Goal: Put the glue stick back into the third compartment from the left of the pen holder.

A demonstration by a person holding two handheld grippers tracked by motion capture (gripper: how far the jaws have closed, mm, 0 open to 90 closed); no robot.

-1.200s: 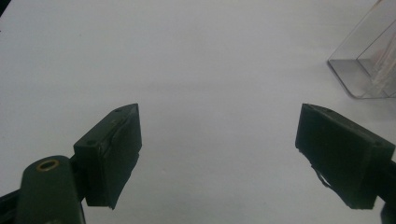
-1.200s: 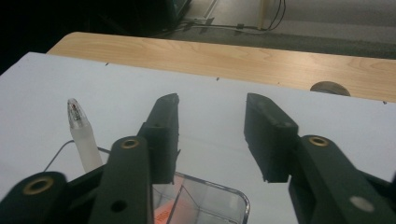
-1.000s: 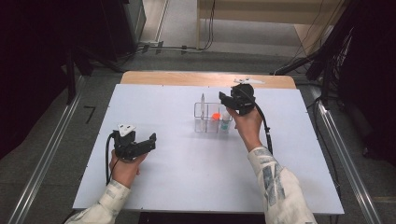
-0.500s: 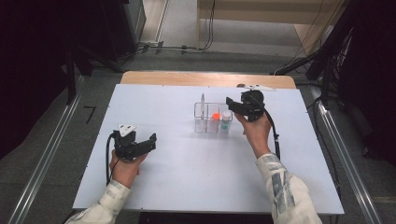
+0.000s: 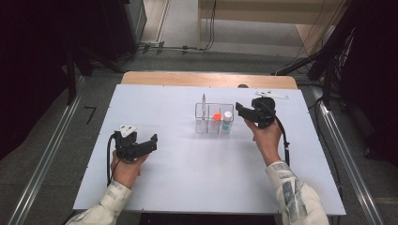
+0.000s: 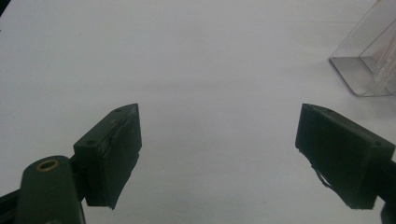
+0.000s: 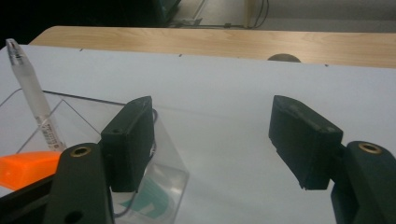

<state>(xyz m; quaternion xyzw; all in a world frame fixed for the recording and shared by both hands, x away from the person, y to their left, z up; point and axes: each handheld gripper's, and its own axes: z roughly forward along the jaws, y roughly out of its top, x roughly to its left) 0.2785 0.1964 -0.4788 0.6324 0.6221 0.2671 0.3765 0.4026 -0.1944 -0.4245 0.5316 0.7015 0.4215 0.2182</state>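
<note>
Looking down from the high view, the right gripper (image 5: 240, 109) is hovering just right of the clear organizer (image 5: 214, 118) holding a pen (image 5: 203, 104), an orange piece (image 5: 217, 117) and a white-capped bottle (image 5: 227, 120) mid-surface (image 5: 187, 178); its fingers have just been opening, nothing between them. The left gripper (image 5: 152, 141) is resting near the front left.

In the left gripper view, its fingers (image 6: 116, 149) are standing released over bare surface.

In the right gripper view, the fingers (image 7: 133, 140) are gaping beside the organizer.

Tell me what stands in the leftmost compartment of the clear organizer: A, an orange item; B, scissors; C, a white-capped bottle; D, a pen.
D: in the high view a pen stands upright at the left end of the clear organizer, with the orange item in the middle.
</note>
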